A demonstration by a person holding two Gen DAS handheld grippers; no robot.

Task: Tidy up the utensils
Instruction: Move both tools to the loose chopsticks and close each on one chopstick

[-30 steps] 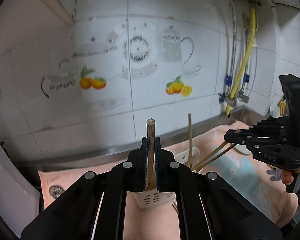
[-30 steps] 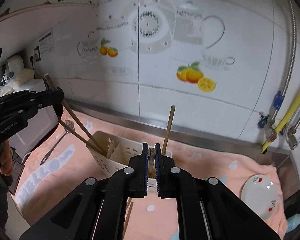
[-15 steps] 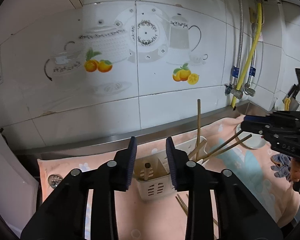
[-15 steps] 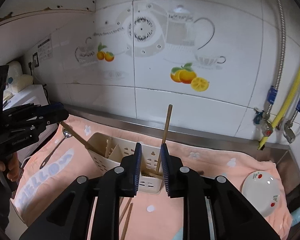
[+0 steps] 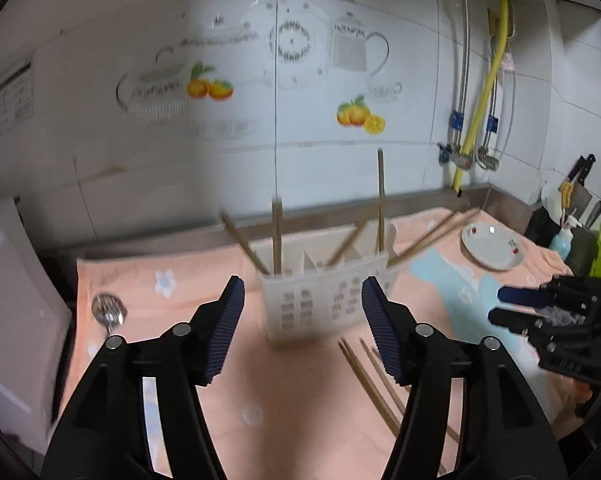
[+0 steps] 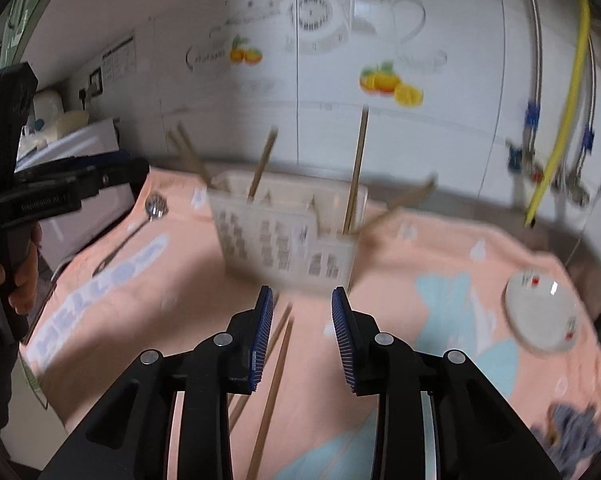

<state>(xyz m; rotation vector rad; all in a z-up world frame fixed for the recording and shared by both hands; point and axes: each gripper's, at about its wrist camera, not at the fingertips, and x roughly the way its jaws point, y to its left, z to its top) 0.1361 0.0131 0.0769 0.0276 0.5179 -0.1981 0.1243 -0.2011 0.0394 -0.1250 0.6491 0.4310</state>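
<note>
The left tongs (image 5: pixel 302 320) stand wide apart and hold nothing; their ribbed blue pads (image 5: pixel 228 332) frame the white utensil caddy (image 5: pixel 324 300), which stands ahead of them on the peach-coloured towel (image 5: pixel 204 288) covering the tabletop. The right tongs (image 6: pixel 302 334) are also apart, by a narrower gap, and empty; they hang above the towel in front of the same caddy (image 6: pixel 288 232).

Caddy contents: several wooden chopsticks (image 5: pixel 379 200) stand in the slotted compartments. One is nearly upright at the right end, another is upright near the left end, and the others lean outward over the rims to left and right. Motion blur prevents an exact count.

Loose items on the towel:
- Three or so chopsticks (image 5: pixel 374 384) lie flat just in front of the caddy, between the two pairs of tongs. In the right wrist view two of them (image 6: pixel 272 392) run beneath the left pad (image 6: pixel 260 340).
- A metal spoon (image 5: pixel 107 312) lies to the left of the caddy, well apart from it, bowl toward the wall (image 6: pixel 155 204).
- A white plate (image 5: pixel 492 246) with small red marks sits to the right of the caddy, near the towel's far right edge (image 6: pixel 540 316).

A tiled wall (image 5: pixel 276 92) with teapot and orange decals rises behind the tabletop.
</note>
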